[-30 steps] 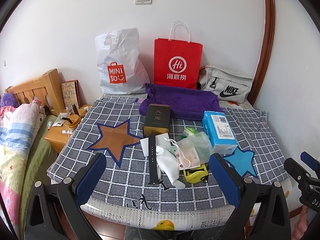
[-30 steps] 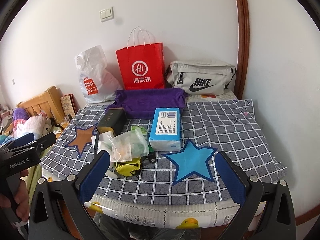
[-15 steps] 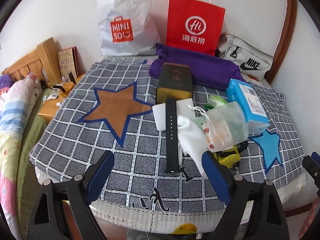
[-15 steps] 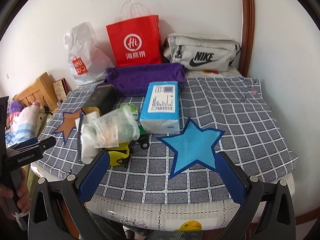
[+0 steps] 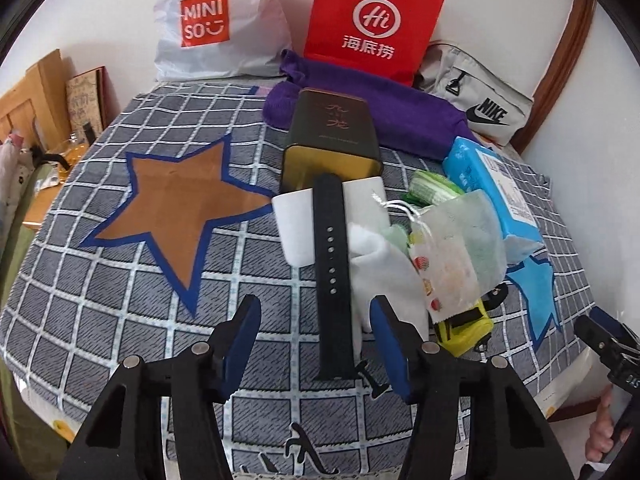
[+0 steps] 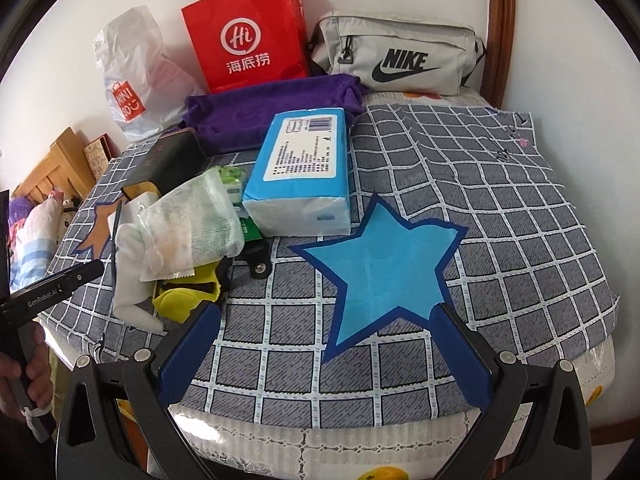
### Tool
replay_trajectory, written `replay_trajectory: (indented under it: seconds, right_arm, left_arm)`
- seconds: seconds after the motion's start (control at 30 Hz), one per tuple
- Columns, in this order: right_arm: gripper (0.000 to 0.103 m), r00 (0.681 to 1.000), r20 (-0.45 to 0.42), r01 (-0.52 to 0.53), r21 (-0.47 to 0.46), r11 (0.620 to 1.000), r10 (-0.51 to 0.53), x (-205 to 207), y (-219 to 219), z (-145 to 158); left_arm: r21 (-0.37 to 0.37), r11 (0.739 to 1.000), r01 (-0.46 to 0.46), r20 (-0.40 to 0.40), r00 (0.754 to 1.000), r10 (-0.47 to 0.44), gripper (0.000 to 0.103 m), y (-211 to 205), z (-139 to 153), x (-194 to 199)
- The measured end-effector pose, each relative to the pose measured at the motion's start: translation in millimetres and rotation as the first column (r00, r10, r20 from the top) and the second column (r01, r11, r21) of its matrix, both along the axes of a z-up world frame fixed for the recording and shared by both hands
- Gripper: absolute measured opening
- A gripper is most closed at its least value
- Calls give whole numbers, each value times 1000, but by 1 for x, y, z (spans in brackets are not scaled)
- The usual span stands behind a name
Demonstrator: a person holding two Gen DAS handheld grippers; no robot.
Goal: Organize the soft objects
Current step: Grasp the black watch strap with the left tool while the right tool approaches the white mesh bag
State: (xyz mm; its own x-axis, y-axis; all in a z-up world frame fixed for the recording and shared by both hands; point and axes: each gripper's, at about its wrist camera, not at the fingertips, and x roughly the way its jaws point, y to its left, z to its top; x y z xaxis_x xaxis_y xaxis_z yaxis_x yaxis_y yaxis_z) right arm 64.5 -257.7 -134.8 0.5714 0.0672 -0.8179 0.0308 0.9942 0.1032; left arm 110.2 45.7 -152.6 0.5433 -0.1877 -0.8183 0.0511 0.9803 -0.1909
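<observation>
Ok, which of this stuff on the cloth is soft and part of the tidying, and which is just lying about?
For the job: white sock, mesh pouch, tissue pack, purple towel.

Lying about: black strap, dark tin, white box, red bag, grey bag.

On the cloth [image 6: 500,216] the clutter sits left of the right star [image 6: 384,268]. The tissue pack [image 6: 298,178] lies just behind that star, with the towel [image 6: 272,110] behind it and the paper bag [image 6: 244,36], plastic bag [image 6: 132,80] and waist bag [image 6: 396,54] against the wall. The strap [image 5: 332,276] lies across the card [image 5: 294,224], in front of the tin [image 5: 332,140], right of the left star [image 5: 176,208]. The mesh pouch [image 5: 460,252] rests on the sock [image 5: 384,264].
</observation>
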Motion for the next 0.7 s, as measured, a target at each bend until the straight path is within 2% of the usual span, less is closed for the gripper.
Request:
replay_trajectory:
  seconds: [0.2,0.3,0.37,0.43,0.6,0.63,0.7]
  right_arm:
    - [103,1000,-15,7,9,1000,-7,8,-2,-6]
    - [103,1000,-23,4,2,1000,-4,8,-3,-9]
    - [103,1000,-28,6,-3,1000,-6,9,-4,-11]
    - [103,999,-35,15,-1,1000,-15,10,-7,-13]
    - [103,999,-48,24,3,1000,-24,15,-10,-16]
    - [103,998,-52,24,1,1000,-24,16,-10,-17]
    - [103,998,-55,22,-4,1000,-22,17,-10,-18]
  left_arm:
    - [7,1000,5,-5,1000,-5,54,-3,-8,14]
    - [-10,1000,26,-15,1000,-26,43,-3,-12,19]
    - [-29,999,37,-20,999,-37,30,-3,-16,21]
    - [-46,998,47,-22,999,-48,27,-3,-17,22]
    - [-84,996,41,-24,999,-43,26,-1,-21,27]
    - [-92,995,45,-24,999,-47,20,-1,-22,27]
    - [-98,994,40,-21,999,-42,20,3,-21,25]
